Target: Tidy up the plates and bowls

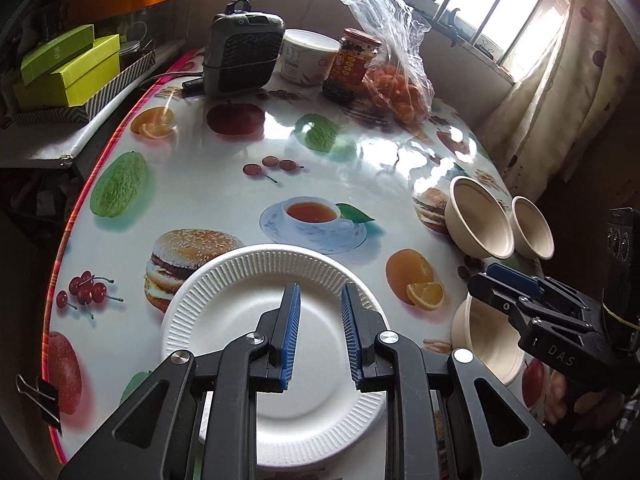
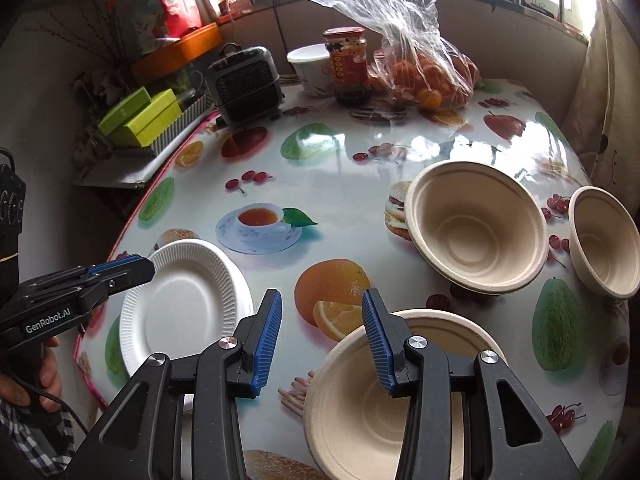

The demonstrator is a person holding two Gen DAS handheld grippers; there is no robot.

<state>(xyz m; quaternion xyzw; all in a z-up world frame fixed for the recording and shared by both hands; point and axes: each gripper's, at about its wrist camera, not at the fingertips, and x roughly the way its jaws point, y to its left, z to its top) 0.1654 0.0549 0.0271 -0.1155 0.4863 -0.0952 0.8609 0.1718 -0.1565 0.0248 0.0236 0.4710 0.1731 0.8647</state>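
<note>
white paper plate [image 1: 256, 320] lies flat at the near left edge of the bench [image 1: 360, 152], directly under and ahead of my left gripper [image 1: 318, 336]; jaws parted, nothing held. shallow tan bowl [image 2: 360, 412] sits below my right gripper [image 2: 320, 340], jaws wide, right pad over its near rim. large bowl [image 2: 476, 228] and small bowl [image 2: 604, 240] stand beyond, side by side, nearer my right. judgement: right side takes bowls, left takes the plate.
</note>
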